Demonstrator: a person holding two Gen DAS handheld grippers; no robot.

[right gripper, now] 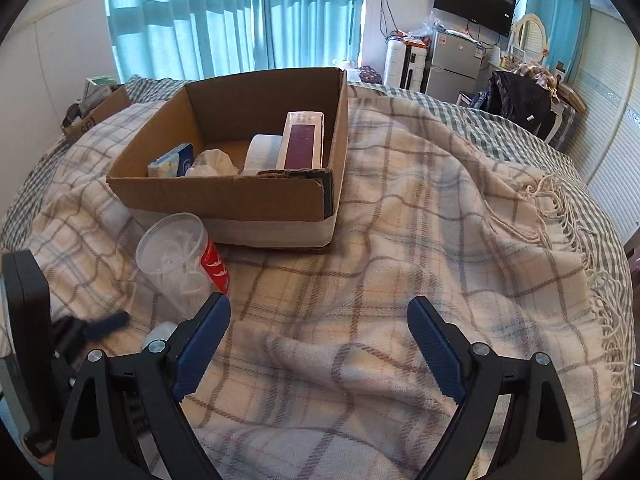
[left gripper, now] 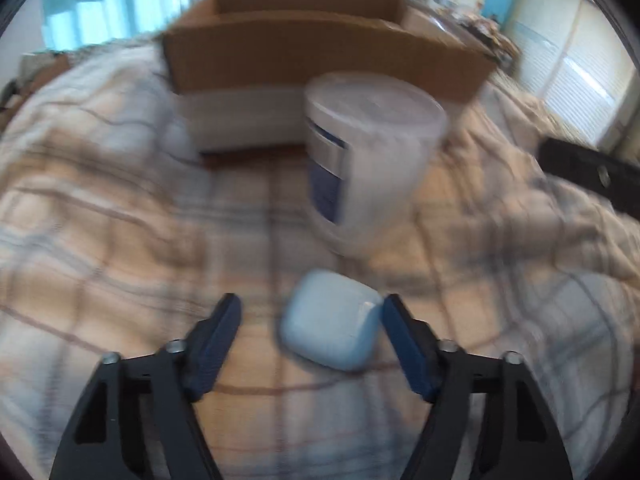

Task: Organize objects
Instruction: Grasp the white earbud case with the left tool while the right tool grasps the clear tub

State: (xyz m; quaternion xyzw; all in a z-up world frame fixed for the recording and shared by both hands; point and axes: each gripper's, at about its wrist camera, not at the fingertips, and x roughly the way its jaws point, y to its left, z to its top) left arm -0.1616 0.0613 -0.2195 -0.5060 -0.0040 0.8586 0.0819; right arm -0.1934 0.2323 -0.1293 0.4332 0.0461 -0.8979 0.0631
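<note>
Left gripper (left gripper: 310, 312), jaws spread wide, low over the plaid blanket (left gripper: 100, 208). A pale blue case (left gripper: 332, 320) lies between the fingers, against or just beside the right-hand one; blur hides whether they touch, and the left-hand finger stands apart from it. At 12 o'clock from the case, a clear tub (left gripper: 372, 160) stands upright, blocking the straight line to the cardboard box (left gripper: 320, 56) behind it. Bare blanket lies open toward 9 and 3 o'clock.

Right gripper (right gripper: 319, 314), jaws also wide apart with nothing between them, over rumpled blanket (right gripper: 400, 240). Free ground runs from 12 round to 3 o'clock, ending at the blanket's fringe (right gripper: 560, 216). At 11 o'clock the box (right gripper: 224, 196), top open, holds a tissue pack (right gripper: 172, 165), a white roll (right gripper: 262, 152), a crumpled white item (right gripper: 212, 164) and a maroon-faced carton (right gripper: 302, 146). The tub (right gripper: 180, 264), red label (right gripper: 214, 266) showing, stands just before the box wall. Beyond the bed: blue curtains (right gripper: 232, 16), a wall screen (right gripper: 474, 0), a fridge (right gripper: 456, 62).
</note>
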